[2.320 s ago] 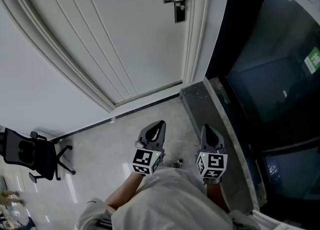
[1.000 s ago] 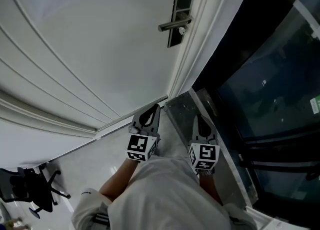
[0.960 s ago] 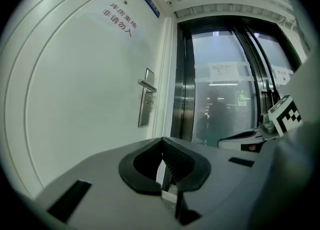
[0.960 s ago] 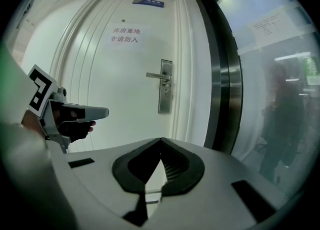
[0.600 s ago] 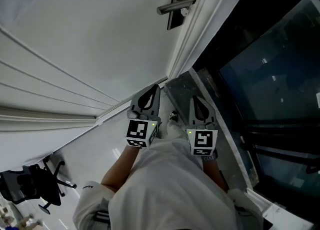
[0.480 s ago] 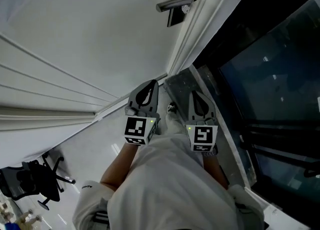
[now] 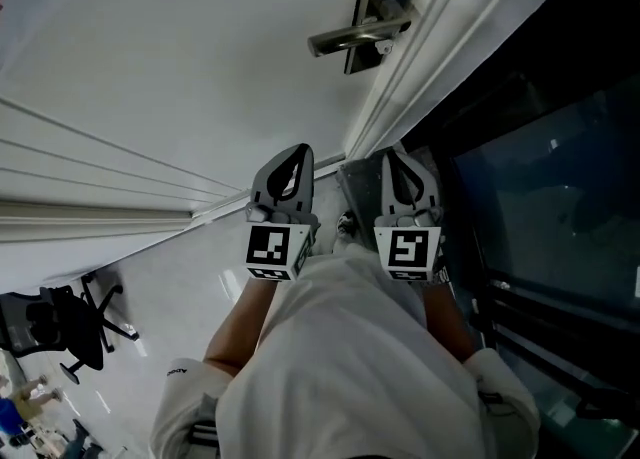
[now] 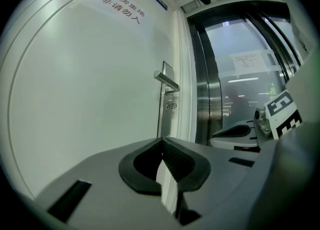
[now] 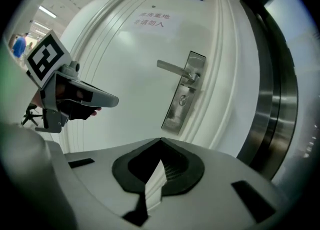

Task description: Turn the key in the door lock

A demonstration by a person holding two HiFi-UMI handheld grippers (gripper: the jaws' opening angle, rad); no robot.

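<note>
White door (image 7: pixel 190 57), lever handle (image 7: pixel 352 38) ahead; L gripper (image 7: pixel 295 154), R gripper (image 7: pixel 400 159) closed, empty.

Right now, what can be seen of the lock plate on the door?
The lock plate is a tall, narrow rectangle of brushed, silvery metal, fixed flat on the white door near its closing edge. A straight lever handle of the same metal juts from its upper part, pointing away from the door's edge. Below it sits a small round keyhole fitting; whether a key is in it is too small to tell. Nothing touches the plate.
</note>
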